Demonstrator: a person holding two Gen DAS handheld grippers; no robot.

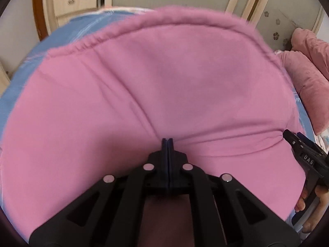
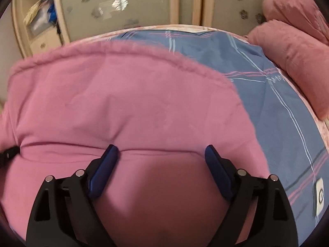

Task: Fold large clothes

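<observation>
A large pink garment (image 1: 164, 86) lies spread over the bed, its ribbed hem (image 1: 123, 33) at the far side. My left gripper (image 1: 168, 142) is shut at the garment's near part, and creases in the cloth run into its closed blue pads, so it pinches the fabric. In the right wrist view the same pink garment (image 2: 123, 103) fills the left and middle. My right gripper (image 2: 160, 148) stands open over a crease in the cloth, its blue fingers (image 2: 216, 164) wide apart and nothing gripped. A hand holds that right gripper (image 1: 296, 142) at the garment's right edge.
A blue plaid sheet (image 2: 267, 94) covers the bed, with a white tag (image 2: 319, 193) near its right edge. Pink pillows or bedding (image 2: 292, 51) are piled at the right. Wardrobe doors (image 2: 144, 4) and wooden drawers (image 1: 72, 2) stand behind the bed.
</observation>
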